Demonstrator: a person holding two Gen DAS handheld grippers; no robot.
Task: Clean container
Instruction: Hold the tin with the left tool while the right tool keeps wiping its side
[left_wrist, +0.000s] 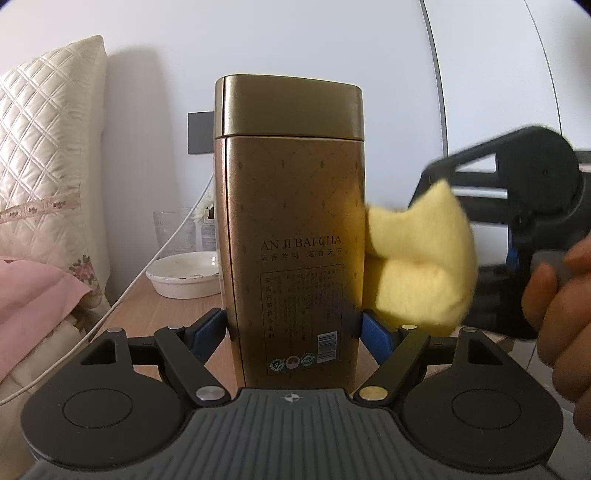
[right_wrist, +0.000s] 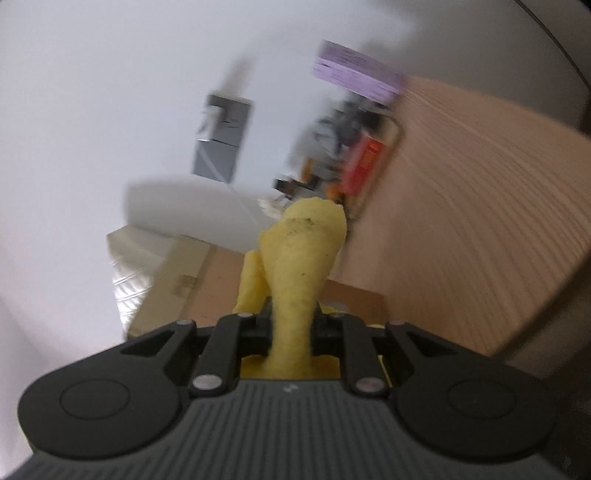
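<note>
Beside a bed, on a wooden counter (left_wrist: 147, 306), the gold tin (left_wrist: 291, 236) stands upright, clamped by the left gripper (left_wrist: 293, 325) to steady it while the right gripper (right_wrist: 290, 325), pinching a yellow cloth (left_wrist: 417, 258), wipes its side.

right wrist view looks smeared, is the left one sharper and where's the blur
Right wrist view: background is motion-blurred, only the yellow cloth in the right gripper reads fairly clearly. Left wrist view: the gold tin in the left gripper is sharp, lettering legible; the cloth is soft-edged; fisheye bends the edges.
</note>
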